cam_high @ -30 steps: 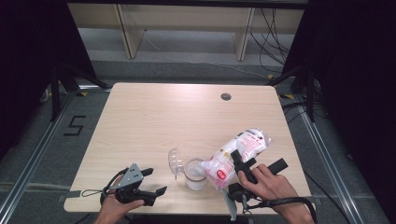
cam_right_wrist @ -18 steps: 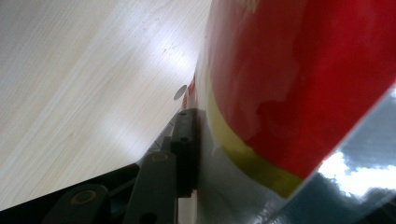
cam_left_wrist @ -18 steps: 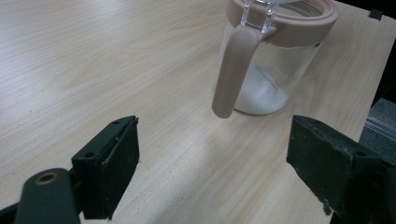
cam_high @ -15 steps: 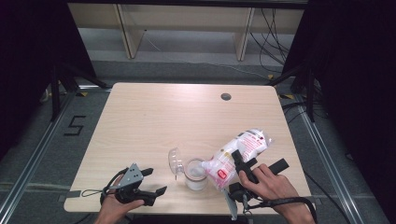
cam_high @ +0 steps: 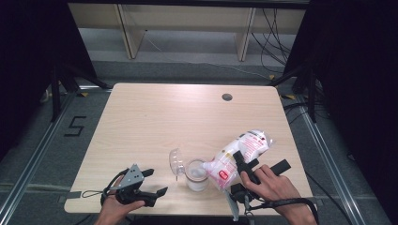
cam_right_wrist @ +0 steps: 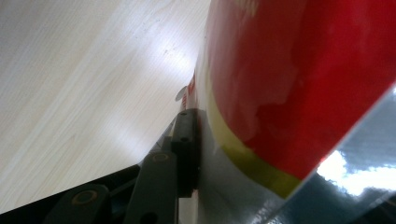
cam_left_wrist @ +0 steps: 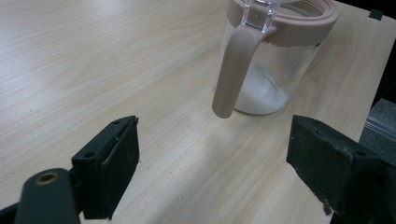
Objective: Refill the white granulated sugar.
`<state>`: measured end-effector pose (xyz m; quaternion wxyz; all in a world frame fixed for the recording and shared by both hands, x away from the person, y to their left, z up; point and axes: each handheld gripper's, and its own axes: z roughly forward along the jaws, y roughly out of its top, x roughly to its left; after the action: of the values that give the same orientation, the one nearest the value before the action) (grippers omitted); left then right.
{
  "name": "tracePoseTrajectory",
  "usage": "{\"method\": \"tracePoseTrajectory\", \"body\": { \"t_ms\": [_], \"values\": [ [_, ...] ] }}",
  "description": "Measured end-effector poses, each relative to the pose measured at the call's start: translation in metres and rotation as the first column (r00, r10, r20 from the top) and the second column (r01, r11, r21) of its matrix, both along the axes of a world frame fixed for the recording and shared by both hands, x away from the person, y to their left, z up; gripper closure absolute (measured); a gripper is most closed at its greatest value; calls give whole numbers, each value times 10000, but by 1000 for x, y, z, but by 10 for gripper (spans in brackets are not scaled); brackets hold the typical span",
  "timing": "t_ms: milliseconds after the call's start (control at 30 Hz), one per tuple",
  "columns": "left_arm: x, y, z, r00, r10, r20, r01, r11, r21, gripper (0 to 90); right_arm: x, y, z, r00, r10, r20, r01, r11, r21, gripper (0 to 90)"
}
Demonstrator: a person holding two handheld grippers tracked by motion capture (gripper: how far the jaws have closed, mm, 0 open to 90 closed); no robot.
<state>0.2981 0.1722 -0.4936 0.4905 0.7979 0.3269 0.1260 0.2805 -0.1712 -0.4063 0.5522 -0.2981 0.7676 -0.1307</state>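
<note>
**Bag tipped over the jar, spare gripper waiting**

The bag [cam_high: 239, 153] is held slanted above the table's near right part, its low end just over the mouth of the jar [cam_high: 196, 174] and its far end raised toward the right edge. That tilt reads as a pour: whatever is in the bag should slide down to the low end and drop into the jar, which already has a shallow layer of white grains at its bottom [cam_left_wrist: 261, 95]. The jar stands upright near the front edge, and its clear lid [cam_high: 176, 162] is swung open to the left, out of the pour's way.

The right gripper [cam_high: 245, 169] is clenched on the bag near its low end; in the right gripper view one black jaw presses flat against the bag's glossy red and silver film [cam_right_wrist: 299, 84]. The right hand [cam_high: 270, 183] comes in from the front edge, wrist cocked so the gripper points up and away toward the bag.

The left gripper [cam_high: 155, 183] rests low at the table's [cam_high: 155, 117] front left, jaws spread wide with nothing between them, aimed at the jar's pink-rimmed side and handle [cam_left_wrist: 233, 70], probably ready to steady it.
</note>
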Motion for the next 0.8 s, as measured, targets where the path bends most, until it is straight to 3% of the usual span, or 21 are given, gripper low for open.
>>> {"method": "tracePoseTrajectory", "body": {
  "t_ms": [267,300,467,500,567,800],
  "values": [
    [0,0,0,10000,-8,2,8,10000,9,166,0,0,0,10000,32,60,-32,10000,-14,701],
    [0,0,0,10000,-7,6,7,10000,11,166,1,0,2,9996,253,79,-251,9994,-259,702],
    [0,0,0,10000,-5,5,5,10000,13,166,1,1,2,9997,235,73,-233,9993,-304,703],
    [0,0,0,10000,-10,5,10,10000,17,166,-1,0,1,10000,39,75,-38,10000,-76,703],
    [0,0,0,10000,-6,7,6,10000,18,166,1,2,3,9997,258,50,-256,9992,-305,704],
    [0,0,0,10000,-15,25,15,10000,18,166,1,1,3,9997,260,47,-259,9994,-250,707]
  ]
}}
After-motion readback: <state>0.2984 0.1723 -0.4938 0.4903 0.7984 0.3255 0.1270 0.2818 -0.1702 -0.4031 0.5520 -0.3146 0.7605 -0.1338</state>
